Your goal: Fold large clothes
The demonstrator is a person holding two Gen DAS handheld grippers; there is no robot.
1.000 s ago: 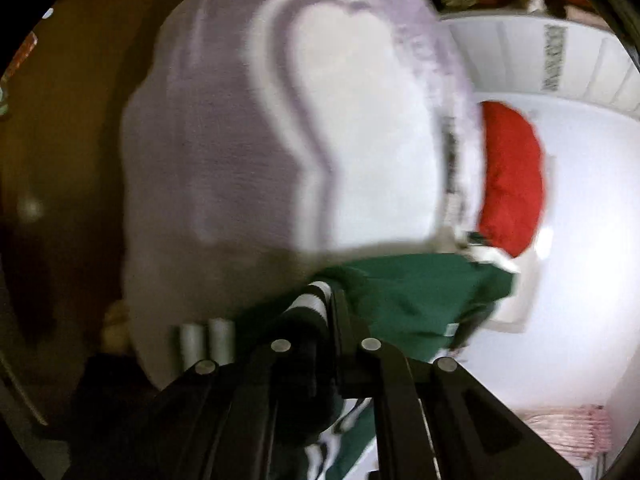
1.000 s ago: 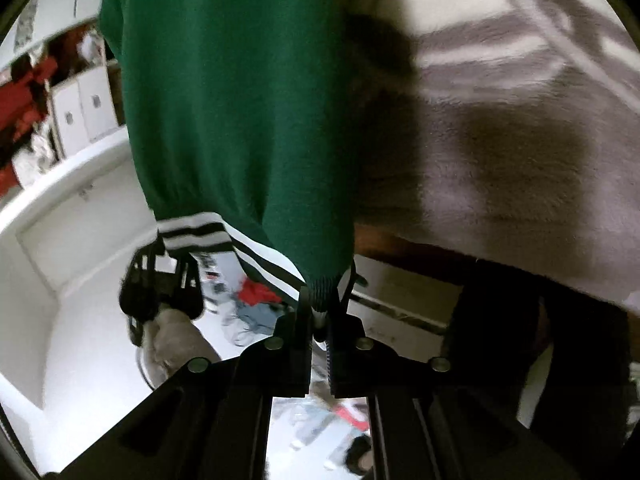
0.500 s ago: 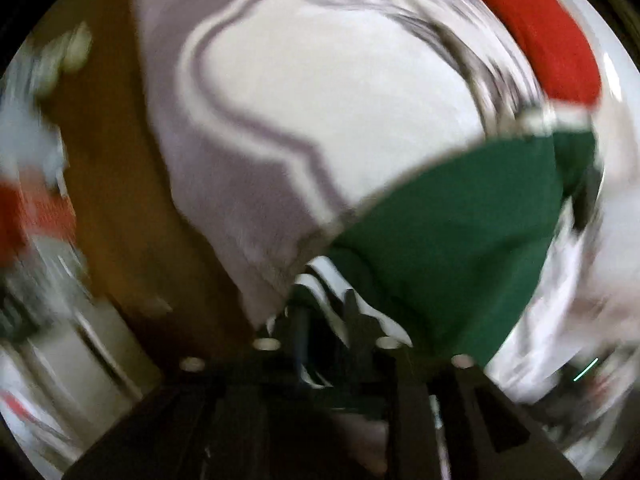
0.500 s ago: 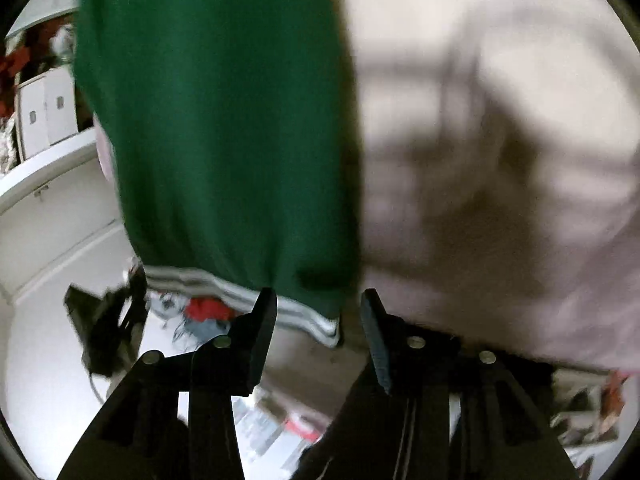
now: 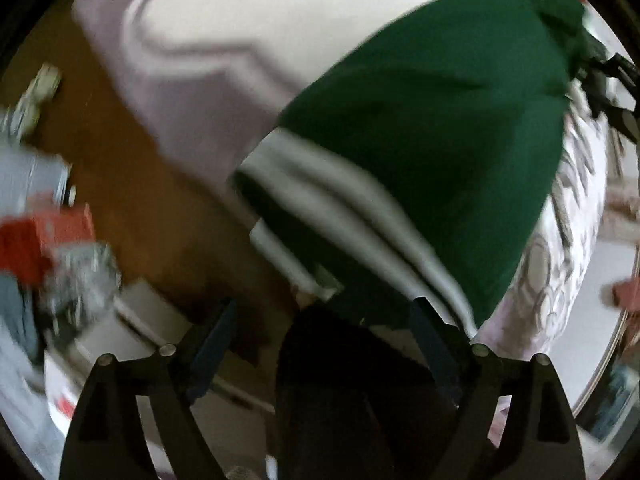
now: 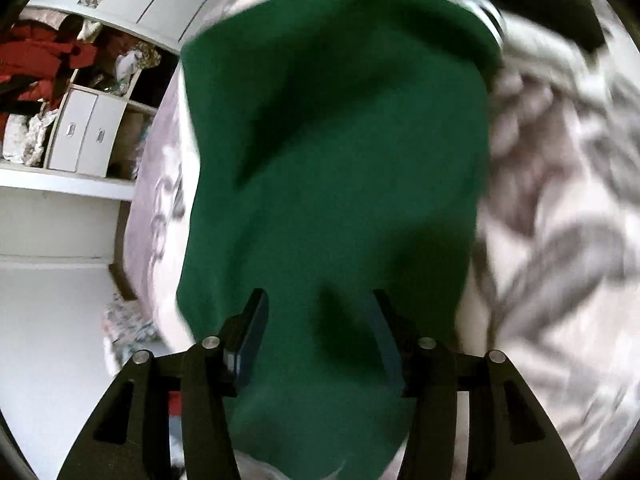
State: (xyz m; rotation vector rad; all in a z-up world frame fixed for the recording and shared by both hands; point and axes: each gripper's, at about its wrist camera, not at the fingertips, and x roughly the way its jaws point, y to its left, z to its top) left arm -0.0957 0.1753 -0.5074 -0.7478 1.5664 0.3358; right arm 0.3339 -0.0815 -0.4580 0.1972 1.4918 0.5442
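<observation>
Left wrist: green garment [image 5: 432, 128] on patterned bed cover [image 5: 224, 12], striped hem by the bed's edge.
Left gripper [image 5: 322, 340] and right gripper [image 6: 318, 328] both spread, empty; shelf unit [image 6: 80, 136] beyond the bed's far edge.

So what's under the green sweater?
The green sweater lies on a pale blanket with grey patterns, which shows around its edges. Whatever lies beneath its middle is covered. Both grippers, left gripper and right gripper, are open.
</observation>
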